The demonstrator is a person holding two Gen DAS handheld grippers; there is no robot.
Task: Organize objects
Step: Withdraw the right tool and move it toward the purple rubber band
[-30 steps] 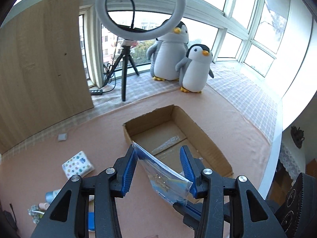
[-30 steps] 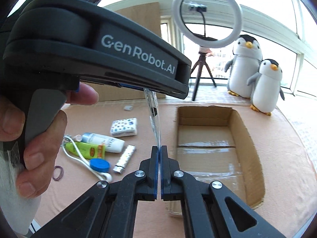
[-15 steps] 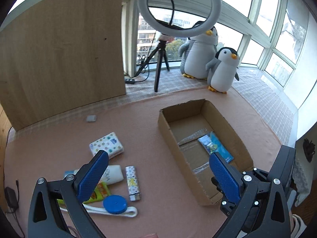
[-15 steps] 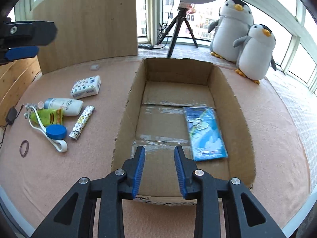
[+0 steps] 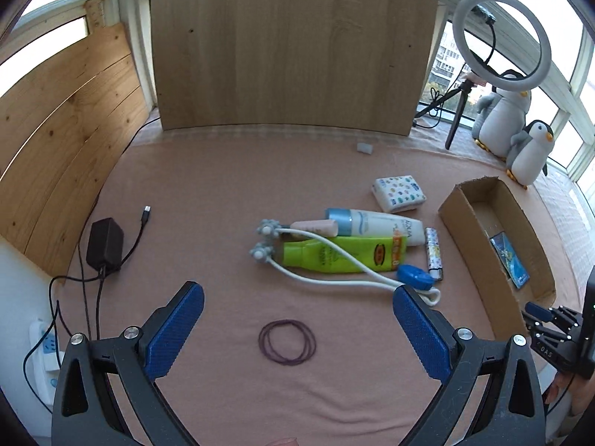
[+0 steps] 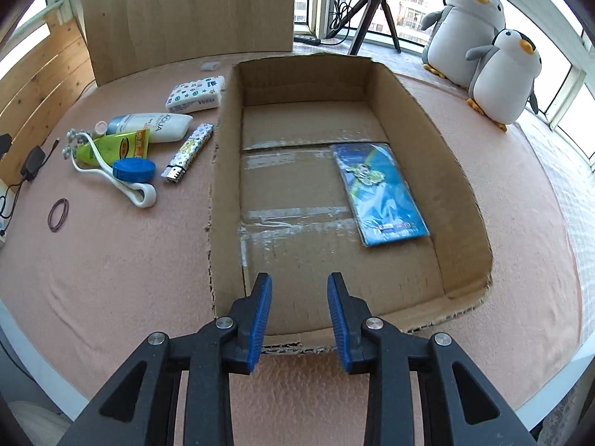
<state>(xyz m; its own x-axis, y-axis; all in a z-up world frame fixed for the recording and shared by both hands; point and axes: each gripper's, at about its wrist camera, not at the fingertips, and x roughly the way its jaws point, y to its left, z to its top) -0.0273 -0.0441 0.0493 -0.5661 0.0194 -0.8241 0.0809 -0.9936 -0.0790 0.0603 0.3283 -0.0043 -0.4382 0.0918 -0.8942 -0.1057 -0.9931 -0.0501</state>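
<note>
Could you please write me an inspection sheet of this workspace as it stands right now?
Surface: pink cloth, lightly wrinkled.
Job's things: blue packet flat in cardboard box; outside it, white tube, green tube, massage roller, blue tape measure, lighter, tissue pack, hair ties.
Clutter: small white piece.
Grippers: left gripper open over hair ties; right gripper open at box edge; both empty.
Cables: black adapter, loose plug, power strip.
Surroundings: wood panels, ring light, two plush penguins, windows.
</note>
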